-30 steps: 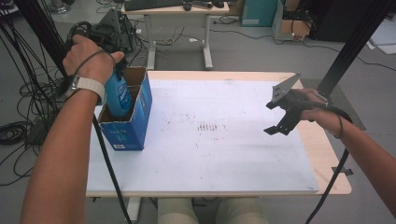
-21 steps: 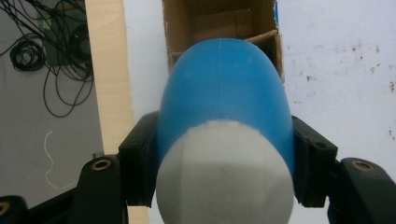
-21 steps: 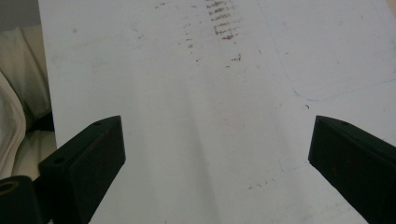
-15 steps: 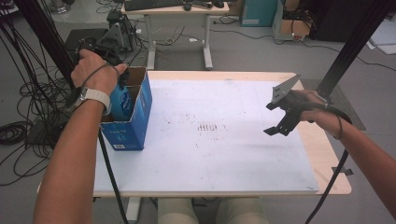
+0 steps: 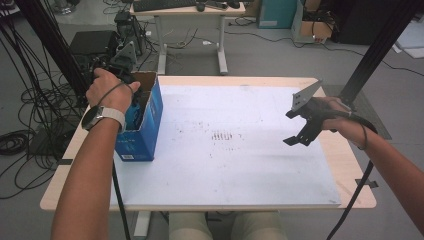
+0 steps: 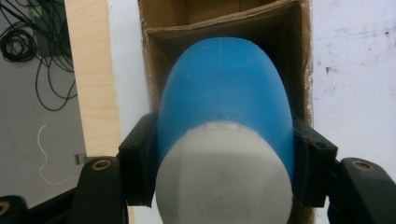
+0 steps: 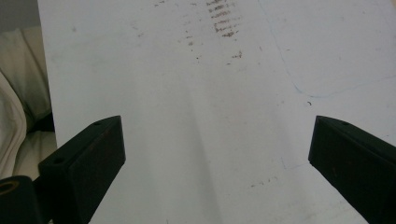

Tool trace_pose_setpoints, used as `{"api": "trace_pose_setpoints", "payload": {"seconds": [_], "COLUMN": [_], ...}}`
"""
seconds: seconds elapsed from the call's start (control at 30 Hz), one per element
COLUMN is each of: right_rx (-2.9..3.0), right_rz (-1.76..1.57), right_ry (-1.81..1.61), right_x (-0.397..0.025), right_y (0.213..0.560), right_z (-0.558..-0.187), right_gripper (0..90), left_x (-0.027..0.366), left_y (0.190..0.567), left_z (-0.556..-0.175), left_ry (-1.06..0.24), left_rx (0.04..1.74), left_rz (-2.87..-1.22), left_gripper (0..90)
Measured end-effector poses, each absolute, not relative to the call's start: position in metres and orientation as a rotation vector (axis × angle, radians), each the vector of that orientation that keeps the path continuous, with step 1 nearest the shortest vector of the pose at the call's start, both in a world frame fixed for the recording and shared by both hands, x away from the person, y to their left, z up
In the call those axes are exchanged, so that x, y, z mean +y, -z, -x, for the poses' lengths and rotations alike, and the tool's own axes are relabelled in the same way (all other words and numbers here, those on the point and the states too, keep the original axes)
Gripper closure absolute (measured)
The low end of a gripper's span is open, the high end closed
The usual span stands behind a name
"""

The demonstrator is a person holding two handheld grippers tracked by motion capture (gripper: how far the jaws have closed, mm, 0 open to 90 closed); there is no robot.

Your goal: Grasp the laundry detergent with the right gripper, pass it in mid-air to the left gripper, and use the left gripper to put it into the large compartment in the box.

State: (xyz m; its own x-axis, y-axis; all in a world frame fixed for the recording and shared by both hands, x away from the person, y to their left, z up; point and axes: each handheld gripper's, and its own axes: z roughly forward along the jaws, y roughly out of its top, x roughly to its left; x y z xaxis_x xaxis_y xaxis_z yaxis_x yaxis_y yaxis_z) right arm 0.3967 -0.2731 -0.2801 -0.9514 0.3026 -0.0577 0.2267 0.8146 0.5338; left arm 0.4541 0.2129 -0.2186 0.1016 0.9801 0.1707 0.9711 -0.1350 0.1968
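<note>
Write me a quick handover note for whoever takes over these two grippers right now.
Left gripper: shut on the blue bottle, white cap toward the camera, held over the open cardboard box at the table's left edge, partly inside it.
Right gripper: open, empty, above the white board on the right side.
Done: bottle brought to the box.
Left: probably lower it in, release, and withdraw the left gripper.

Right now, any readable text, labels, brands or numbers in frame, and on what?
No text can be read.
Blue box: a small pale label low on its front face, too small and blurred to read.
Blue bottle held in the left gripper: no print on the visible side.
White board: smudges and dark marks, no letters.
</note>
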Motion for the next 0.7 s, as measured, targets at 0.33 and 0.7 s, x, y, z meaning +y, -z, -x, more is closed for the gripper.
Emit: {"api": "trace_pose_setpoints", "payload": {"seconds": [0.33,0.7], "right_rx": [2.853,2.854], "right_rz": [-0.374,-0.387], "right_ry": [-0.832,-0.834], "right_x": [-0.274,-0.274], "right_y": [0.282,0.283], "right_z": [-0.399,-0.399], "right_gripper": [3.9,3.9], "left_x": [0.212,0.214], "left_y": [0.237,0.255], "left_z": [-0.454,-0.453], "left_ry": [-0.399,-0.402], "left_rx": [2.052,2.065], "left_rz": [-2.304,-2.292], "left_gripper": [37.8,37.8]}}
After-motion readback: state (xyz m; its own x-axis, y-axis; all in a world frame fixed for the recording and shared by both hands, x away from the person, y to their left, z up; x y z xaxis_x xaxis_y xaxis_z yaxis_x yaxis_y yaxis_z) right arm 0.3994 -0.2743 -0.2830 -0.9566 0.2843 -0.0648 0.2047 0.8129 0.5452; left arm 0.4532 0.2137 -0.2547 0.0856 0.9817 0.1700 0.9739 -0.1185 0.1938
